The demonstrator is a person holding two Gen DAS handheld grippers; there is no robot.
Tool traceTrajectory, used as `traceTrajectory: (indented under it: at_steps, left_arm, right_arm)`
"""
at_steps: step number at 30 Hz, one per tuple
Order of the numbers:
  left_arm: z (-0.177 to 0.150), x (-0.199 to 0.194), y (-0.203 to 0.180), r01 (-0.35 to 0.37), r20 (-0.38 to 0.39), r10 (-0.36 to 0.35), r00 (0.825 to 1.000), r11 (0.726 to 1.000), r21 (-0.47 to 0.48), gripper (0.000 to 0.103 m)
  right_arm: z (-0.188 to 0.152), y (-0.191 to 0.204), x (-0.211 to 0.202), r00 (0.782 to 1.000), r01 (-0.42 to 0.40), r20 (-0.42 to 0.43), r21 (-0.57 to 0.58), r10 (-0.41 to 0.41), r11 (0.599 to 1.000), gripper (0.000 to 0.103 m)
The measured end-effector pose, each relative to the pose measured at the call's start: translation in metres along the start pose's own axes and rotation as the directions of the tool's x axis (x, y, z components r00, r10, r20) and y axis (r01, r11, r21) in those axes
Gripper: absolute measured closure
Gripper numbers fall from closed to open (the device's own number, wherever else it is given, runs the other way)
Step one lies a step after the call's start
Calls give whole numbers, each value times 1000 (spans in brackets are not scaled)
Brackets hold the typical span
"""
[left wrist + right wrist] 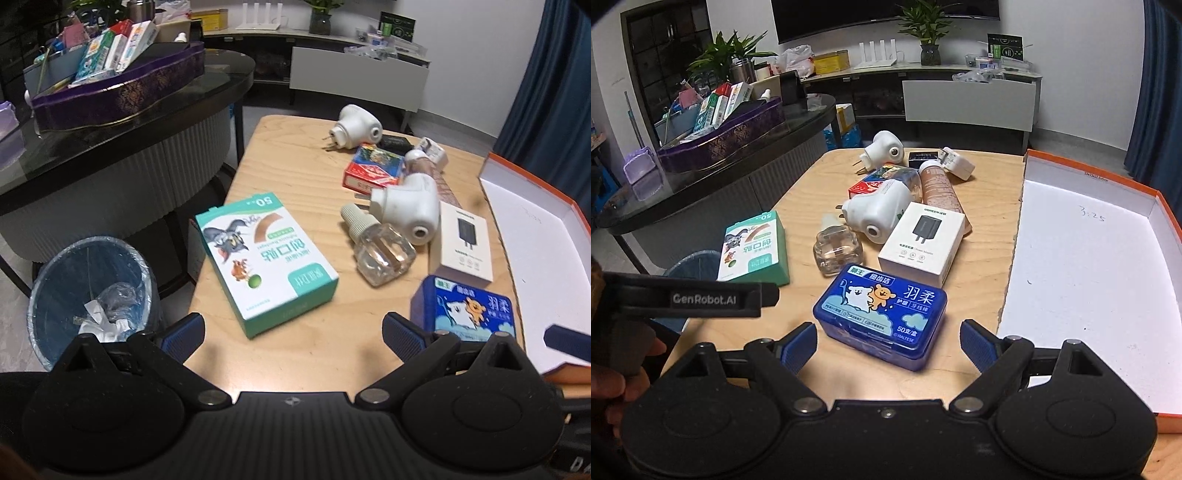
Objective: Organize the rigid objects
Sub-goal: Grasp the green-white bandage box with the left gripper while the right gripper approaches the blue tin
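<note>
On the small wooden table lie a green bandage box, a clear glass refill bottle, two white plug-in heaters, a white charger box, a red card box and a blue floss box. My left gripper is open just short of the green box. My right gripper is open with the blue floss box partly between its fingers, untouched. An orange-edged white box lid lies at the right.
A blue bin with a plastic liner stands left of the table. A dark oval glass table with a purple tray of boxes is behind it. A low white cabinet stands along the far wall. A hand holds the left gripper.
</note>
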State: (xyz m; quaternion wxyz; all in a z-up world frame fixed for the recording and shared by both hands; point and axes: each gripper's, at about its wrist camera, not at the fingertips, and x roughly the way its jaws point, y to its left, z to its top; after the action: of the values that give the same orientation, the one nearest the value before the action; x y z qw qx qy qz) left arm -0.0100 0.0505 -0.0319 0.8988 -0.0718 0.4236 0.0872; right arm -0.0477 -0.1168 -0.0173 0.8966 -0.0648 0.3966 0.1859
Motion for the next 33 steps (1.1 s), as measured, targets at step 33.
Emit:
traceTrajectory:
  at_steps: [33]
  left_arm:
    - [39,56,8,-140,-43,136,990,984,-110,7]
  right_arm:
    - [2,8,6,999,-43,-19,-33,42,999,4]
